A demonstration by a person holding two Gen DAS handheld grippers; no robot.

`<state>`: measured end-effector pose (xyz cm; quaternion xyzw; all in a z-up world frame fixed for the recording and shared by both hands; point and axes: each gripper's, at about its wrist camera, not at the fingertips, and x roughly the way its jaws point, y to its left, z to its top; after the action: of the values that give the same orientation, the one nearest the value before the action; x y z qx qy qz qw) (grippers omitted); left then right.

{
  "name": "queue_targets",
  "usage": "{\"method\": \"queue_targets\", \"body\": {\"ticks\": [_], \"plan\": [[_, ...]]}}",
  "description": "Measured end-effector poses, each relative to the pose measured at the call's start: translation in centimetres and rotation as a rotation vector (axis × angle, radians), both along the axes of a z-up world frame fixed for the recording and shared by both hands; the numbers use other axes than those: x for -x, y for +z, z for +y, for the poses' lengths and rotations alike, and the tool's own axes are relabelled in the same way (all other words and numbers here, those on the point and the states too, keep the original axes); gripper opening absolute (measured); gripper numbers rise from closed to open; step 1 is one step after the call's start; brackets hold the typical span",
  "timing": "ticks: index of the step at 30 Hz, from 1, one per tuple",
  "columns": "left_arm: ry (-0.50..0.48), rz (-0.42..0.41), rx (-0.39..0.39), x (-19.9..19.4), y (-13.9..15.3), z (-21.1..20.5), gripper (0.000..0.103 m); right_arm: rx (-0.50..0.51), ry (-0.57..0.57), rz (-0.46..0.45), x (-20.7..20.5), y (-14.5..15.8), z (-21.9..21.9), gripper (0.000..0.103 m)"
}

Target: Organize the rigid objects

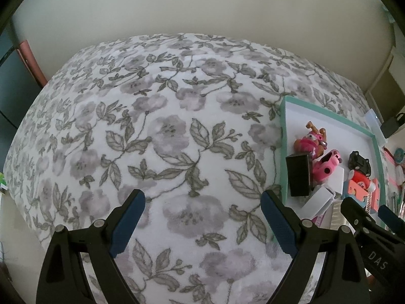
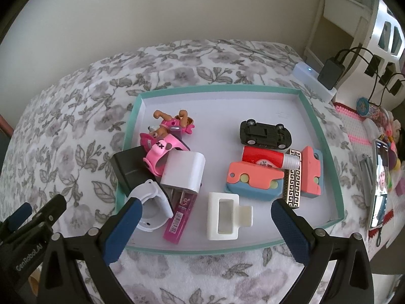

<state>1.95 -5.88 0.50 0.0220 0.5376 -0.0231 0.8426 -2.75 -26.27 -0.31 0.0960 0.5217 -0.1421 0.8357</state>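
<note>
Right wrist only: upturned black toy car [image 2: 265, 134] inside teal tray [image 2: 338, 185].

A home bedroom: a bed with a floral blanket [image 1: 164, 131] beneath the claws, a plain wall [image 2: 177, 7] beyond, white furniture [image 2: 354, 25] and a charging phone [image 2: 379, 185] to their right.

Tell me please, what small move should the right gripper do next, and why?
Probably lower the right gripper onto the white clip and close on it. Its jaws stand open and empty just above the tray, and the clip lies almost between them, apart from the other things. The left gripper is open over bare blanket, so lifted things could go there.
</note>
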Motion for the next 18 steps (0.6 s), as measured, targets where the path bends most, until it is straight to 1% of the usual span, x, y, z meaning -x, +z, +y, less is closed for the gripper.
{"method": "queue_targets", "body": {"ticks": [13, 18], "plan": [[0.018, -0.007, 0.006, 0.03, 0.18, 0.15, 0.093, 0.003, 0.010, 0.004, -0.01, -0.25, -0.04, 0.103], [0.019, -0.017, 0.024, 0.09, 0.47, 0.24, 0.093, 0.005, 0.017, 0.007, -0.05, -0.37, -0.18, 0.103]]}}
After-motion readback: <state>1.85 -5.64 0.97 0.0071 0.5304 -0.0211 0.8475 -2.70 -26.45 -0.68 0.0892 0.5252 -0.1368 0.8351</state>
